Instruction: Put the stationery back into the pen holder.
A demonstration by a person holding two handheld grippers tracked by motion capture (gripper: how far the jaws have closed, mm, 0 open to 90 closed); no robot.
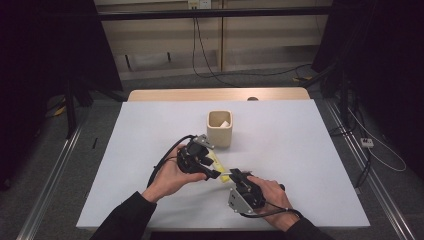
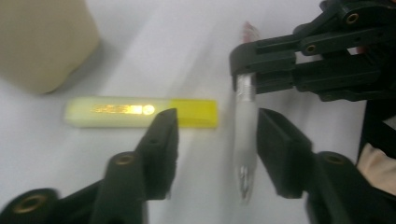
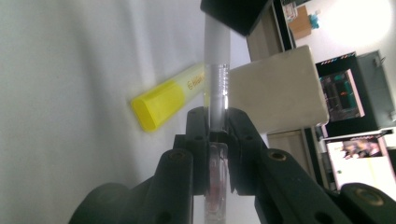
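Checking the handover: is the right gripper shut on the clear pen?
Shut: the right gripper pinches the clear pen between both pads.

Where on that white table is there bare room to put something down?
The table is bare right of the beige cup to the right edge, and left of it to the left edge. It is crowded in front of the cup, where both hand-held grippers, the yellow highlighter and the clear pen meet.

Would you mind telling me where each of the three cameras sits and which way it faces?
High view: above the person's side, facing forward and down on the white table; forearms and both hands show.
Left gripper view: on the left gripper, facing down; jaws apart around the clear pen.
Right gripper view: on the right gripper, looking along the pen it clamps.
All share the yellow highlighter.
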